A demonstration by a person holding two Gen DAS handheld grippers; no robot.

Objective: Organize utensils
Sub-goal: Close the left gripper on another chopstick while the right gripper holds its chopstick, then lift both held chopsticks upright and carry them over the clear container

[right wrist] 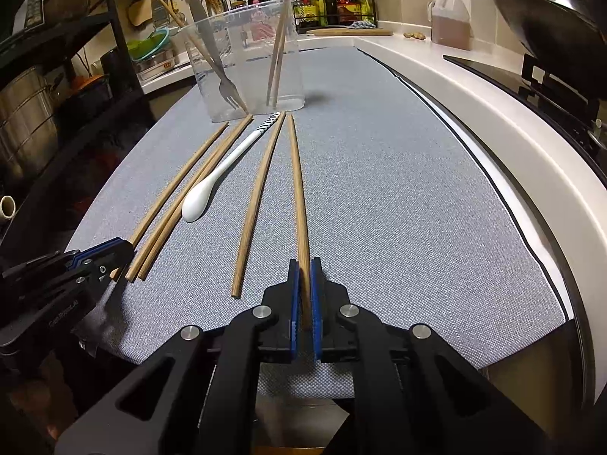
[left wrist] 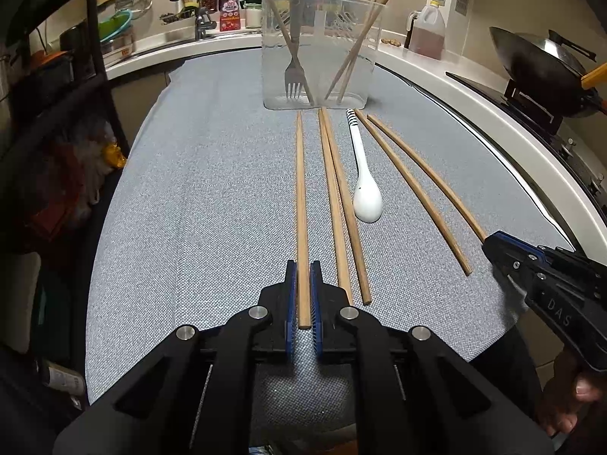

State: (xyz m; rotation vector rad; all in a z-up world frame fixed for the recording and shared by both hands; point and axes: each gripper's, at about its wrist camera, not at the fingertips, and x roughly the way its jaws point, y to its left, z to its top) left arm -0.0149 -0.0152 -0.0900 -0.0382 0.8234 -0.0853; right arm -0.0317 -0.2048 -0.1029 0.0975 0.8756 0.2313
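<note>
Several wooden chopsticks and a white spoon (left wrist: 365, 185) lie on the grey mat in front of a clear plastic container (left wrist: 318, 49) that holds a fork (left wrist: 294, 57) and several chopsticks. My left gripper (left wrist: 303, 276) is shut on the near end of the leftmost chopstick (left wrist: 301, 208), which lies flat. My right gripper (right wrist: 304, 276) is shut on the near end of the rightmost chopstick (right wrist: 297, 189). The right gripper also shows in the left wrist view (left wrist: 493, 244). The spoon (right wrist: 212, 182) and container (right wrist: 246, 64) show in the right wrist view.
A wok (left wrist: 538, 64) sits on a stove at the right. An oil jug (left wrist: 426, 32) stands on the white counter (right wrist: 474, 87). A sink and faucet (left wrist: 193, 3) are at the back left. A dark shelf (left wrist: 57, 76) stands at the left.
</note>
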